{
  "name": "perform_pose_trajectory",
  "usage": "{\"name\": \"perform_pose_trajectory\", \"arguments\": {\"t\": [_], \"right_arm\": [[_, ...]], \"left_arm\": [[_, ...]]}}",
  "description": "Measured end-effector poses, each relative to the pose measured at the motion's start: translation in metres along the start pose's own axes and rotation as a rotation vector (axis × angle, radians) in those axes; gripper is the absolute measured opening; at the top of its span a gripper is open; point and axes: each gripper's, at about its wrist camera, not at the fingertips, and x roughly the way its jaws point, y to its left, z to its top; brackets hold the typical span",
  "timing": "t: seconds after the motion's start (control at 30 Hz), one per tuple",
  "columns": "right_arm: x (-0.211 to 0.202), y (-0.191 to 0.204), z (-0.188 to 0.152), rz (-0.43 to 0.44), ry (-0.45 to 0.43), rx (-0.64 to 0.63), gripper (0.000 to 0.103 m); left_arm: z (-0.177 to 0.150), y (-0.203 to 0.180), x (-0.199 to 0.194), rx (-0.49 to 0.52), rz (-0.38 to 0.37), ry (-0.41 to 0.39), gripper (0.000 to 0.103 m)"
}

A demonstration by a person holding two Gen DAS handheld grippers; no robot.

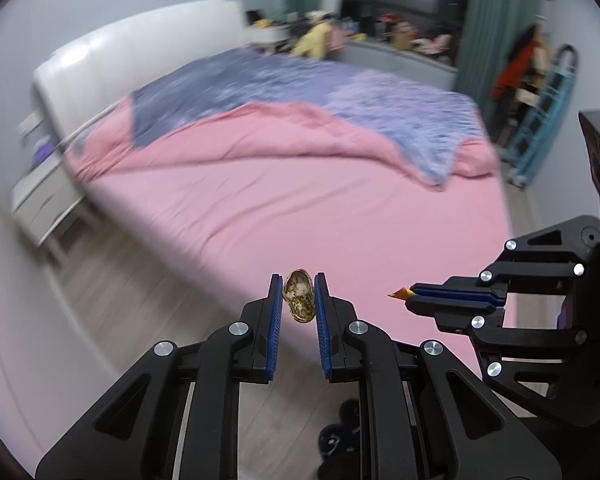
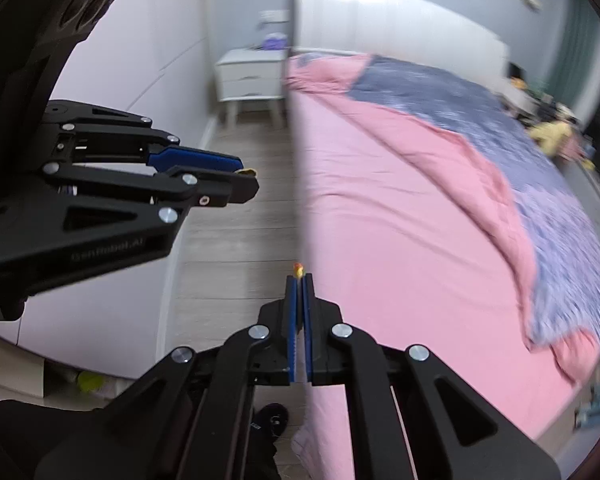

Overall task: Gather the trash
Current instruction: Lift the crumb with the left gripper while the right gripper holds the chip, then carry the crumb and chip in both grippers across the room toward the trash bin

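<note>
The left gripper point(image 1: 298, 294) is clamped on a peanut shell point(image 1: 298, 297), held over the pink bed point(image 1: 260, 216). At its 3 o'clock, the right gripper point(image 2: 299, 280) is pinched almost fully closed on a tiny orange-yellow scrap point(image 2: 298, 269).

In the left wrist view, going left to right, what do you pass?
White nightstand → peanut shell clamped in the left gripper → small orange scrap pinched by the right gripper → blue rack by the wall.
</note>
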Motion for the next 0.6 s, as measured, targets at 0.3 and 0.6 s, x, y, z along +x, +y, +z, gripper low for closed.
{"name": "perform_pose_trajectory", "arguments": {"t": [0.3,0.6], "right_arm": [[-0.086,-0.066,-0.083,-0.364,0.007,0.471,0.005],[-0.195,-0.067,-0.205,-0.682,0.058,0.849,0.005]], "left_arm": [[0.044,-0.142,0.012,0.357,-0.357,-0.073,0.014],[0.001,-0.31,0.003,0.697,-0.702,0.019,0.014]]}}
